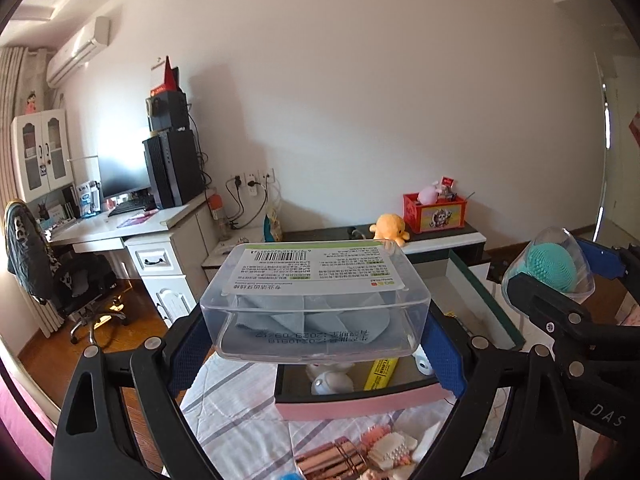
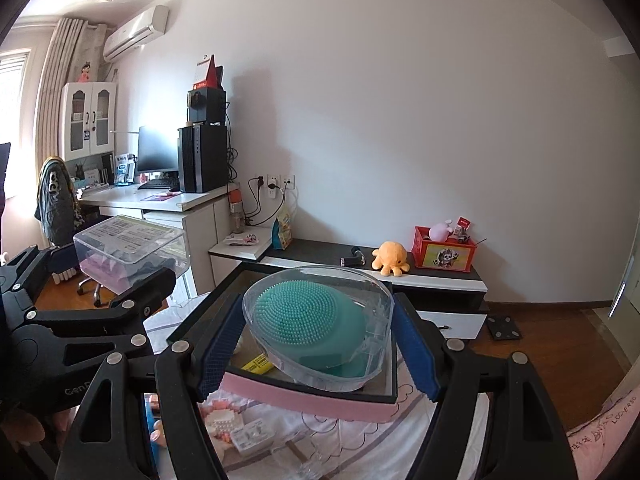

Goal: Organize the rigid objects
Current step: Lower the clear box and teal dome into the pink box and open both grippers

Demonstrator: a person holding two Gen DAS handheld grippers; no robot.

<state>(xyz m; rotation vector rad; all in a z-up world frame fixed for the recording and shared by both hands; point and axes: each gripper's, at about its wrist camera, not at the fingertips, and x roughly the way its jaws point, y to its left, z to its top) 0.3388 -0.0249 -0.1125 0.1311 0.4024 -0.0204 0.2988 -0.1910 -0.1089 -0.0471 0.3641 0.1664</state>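
Observation:
My left gripper (image 1: 316, 340) is shut on a clear plastic box (image 1: 316, 300) with a white barcode label and grey pads inside, held above a pink-edged open box (image 1: 352, 404). That pink box holds a yellow packet (image 1: 382, 372) and a white item (image 1: 330, 382). My right gripper (image 2: 318, 354) is shut on a clear oval case (image 2: 320, 328) with a teal bristled silicone brush inside, also above the pink-edged box (image 2: 308, 398). Each gripper shows in the other's view: the right gripper (image 1: 560, 280) at the right edge, the left gripper (image 2: 120, 268) at the left.
On the checked bedsheet (image 1: 236, 412) below lie rose-gold tubes (image 1: 332, 460), a pink-white bristled piece (image 1: 390, 448) and small packets (image 2: 248, 434). Behind stand a low black-and-white cabinet (image 2: 440, 284) with an orange plush (image 2: 390, 262) and red crate (image 2: 446, 254), and a desk (image 2: 168, 200).

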